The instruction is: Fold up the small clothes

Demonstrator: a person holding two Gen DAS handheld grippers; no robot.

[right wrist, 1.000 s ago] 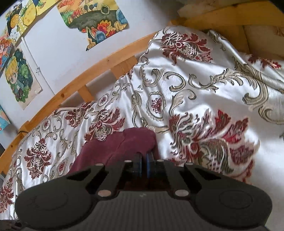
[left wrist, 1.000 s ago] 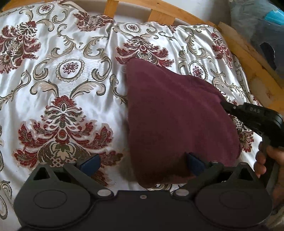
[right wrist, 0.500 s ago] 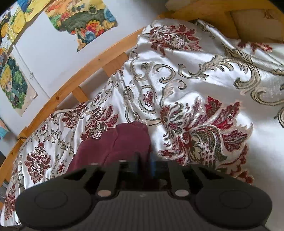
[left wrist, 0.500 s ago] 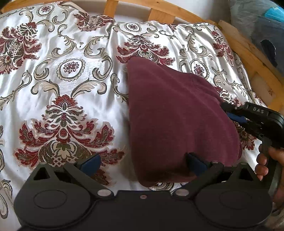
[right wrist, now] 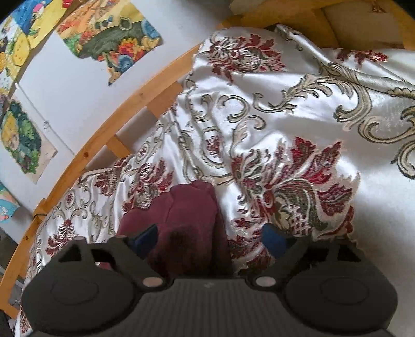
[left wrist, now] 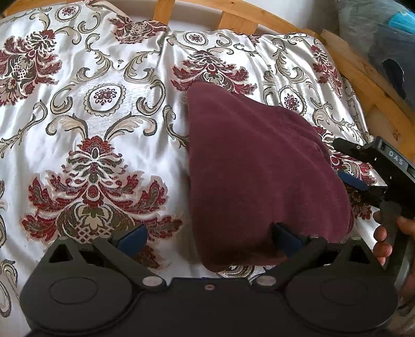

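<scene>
A folded maroon cloth (left wrist: 254, 176) lies on the floral satin bedspread (left wrist: 90, 124). My left gripper (left wrist: 207, 237) is open just above the cloth's near edge, its right finger against the fabric. My right gripper (right wrist: 211, 238) is open over the cloth's right end (right wrist: 189, 223), with nothing held. It also shows in the left wrist view (left wrist: 347, 166) at the cloth's right edge, with the jaws apart and a hand on its handle.
A wooden bed frame (left wrist: 259, 15) runs along the far and right sides. A white wall with cartoon posters (right wrist: 109, 33) stands behind the bed. A grey-blue bundle (left wrist: 384, 33) sits beyond the frame at the far right.
My right gripper was shut on the cloth's right end one second ago; it has opened and let the cloth go. The cloth has settled flat. The left gripper has stayed open and hardly moved.
</scene>
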